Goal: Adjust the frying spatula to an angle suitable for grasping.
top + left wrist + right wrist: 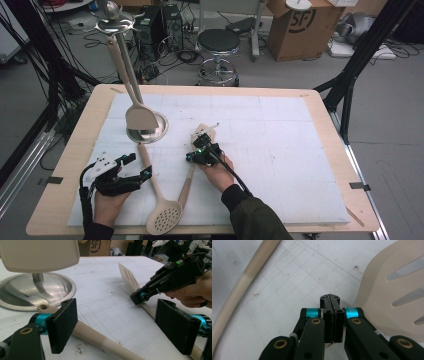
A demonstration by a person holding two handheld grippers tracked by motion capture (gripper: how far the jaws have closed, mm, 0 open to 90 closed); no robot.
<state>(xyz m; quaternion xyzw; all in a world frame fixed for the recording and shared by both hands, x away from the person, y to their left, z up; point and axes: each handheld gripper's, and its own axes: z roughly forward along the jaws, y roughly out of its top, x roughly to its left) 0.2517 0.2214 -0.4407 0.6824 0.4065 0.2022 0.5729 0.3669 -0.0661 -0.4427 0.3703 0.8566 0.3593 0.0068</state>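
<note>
White mat (280, 150), left gripper (131, 172) spread, right gripper (200, 150) pressed together beside slotted spatula (202, 134).

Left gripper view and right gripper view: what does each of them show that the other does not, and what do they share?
The left gripper view adds the open left gripper, the round metal base of a stand, a beige utensil head hanging over it, a cardboard box, and the hand that carries the right gripper. The right gripper view adds a close look at that gripper's jaws: shut, with nothing between them. Both show the slotted spatula, the long beige handle and the white gridded mat.
</note>
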